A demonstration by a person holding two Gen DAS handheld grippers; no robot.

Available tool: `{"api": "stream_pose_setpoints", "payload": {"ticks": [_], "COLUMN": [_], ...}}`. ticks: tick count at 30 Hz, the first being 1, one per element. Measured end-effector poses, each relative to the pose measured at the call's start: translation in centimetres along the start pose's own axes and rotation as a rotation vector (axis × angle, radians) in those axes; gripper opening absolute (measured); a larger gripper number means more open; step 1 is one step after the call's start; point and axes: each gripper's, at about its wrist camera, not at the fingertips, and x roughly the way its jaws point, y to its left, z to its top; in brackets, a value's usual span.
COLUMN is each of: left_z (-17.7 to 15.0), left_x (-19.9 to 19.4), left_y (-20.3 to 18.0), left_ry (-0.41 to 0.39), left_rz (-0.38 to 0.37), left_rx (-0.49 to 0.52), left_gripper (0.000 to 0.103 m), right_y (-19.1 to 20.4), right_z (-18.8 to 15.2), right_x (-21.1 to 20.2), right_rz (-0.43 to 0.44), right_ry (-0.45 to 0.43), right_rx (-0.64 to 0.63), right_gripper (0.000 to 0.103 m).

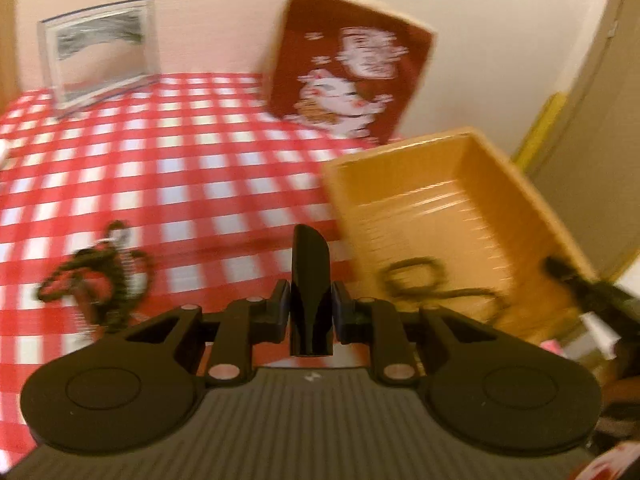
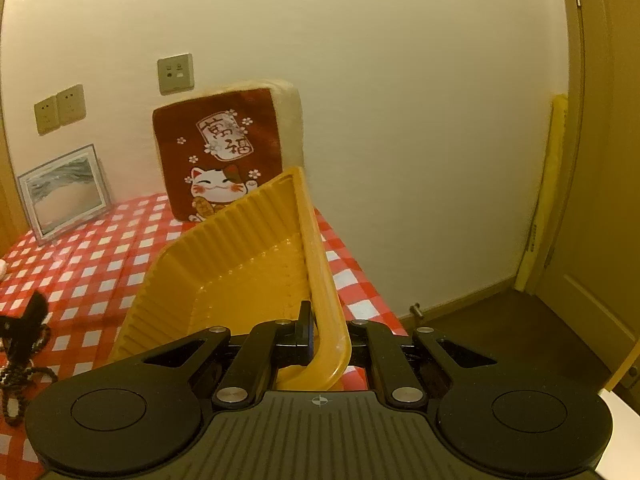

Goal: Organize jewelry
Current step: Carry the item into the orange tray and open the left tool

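The right claw [image 2: 320, 336] pinches the yellow tray [image 2: 256, 264] rim, tipping it up off the checked surface [image 2: 100, 264]. The left claw [image 1: 311, 304] is clenched empty. One black necklace [image 1: 432, 284] lies inside the tray, another [image 1: 96, 276] on the surface

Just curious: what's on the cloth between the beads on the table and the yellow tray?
Nothing but bare checked cloth lies between the beads and the tray, in the left wrist view.

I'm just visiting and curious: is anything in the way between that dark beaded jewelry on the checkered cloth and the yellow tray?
Nothing visible blocks it. The beaded jewelry lies on open tablecloth, left of the yellow tray. The left gripper is shut and empty; the right gripper grips the tray's rim.
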Motion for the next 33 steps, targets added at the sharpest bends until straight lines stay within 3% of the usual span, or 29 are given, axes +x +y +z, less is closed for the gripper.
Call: {"api": "stream_pose_setpoints", "payload": {"ticks": [6, 10, 33], "left_z": [0.6, 0.7, 0.6], "left_x": [1.5, 3.1, 6.7], "left_y": [-4.4, -6.6, -10.0], "left_ry": [0.042, 0.076, 0.141], "left_rz": [-0.159, -0.212, -0.201], "left_rx": [0.005, 0.01, 0.045], "left_gripper": [0.019, 0.019, 0.019], "right_y": [0.3, 0.3, 0.0], "right_z": [0.1, 0.1, 0.2], "right_x": [-0.1, -0.2, 0.0], "right_rz": [0.014, 0.025, 0.047], "right_ry": [-0.002, -0.003, 0.004], "right_rx": [-0.009, -0.013, -0.011], "right_gripper": [0.007, 0.007, 0.007]}}
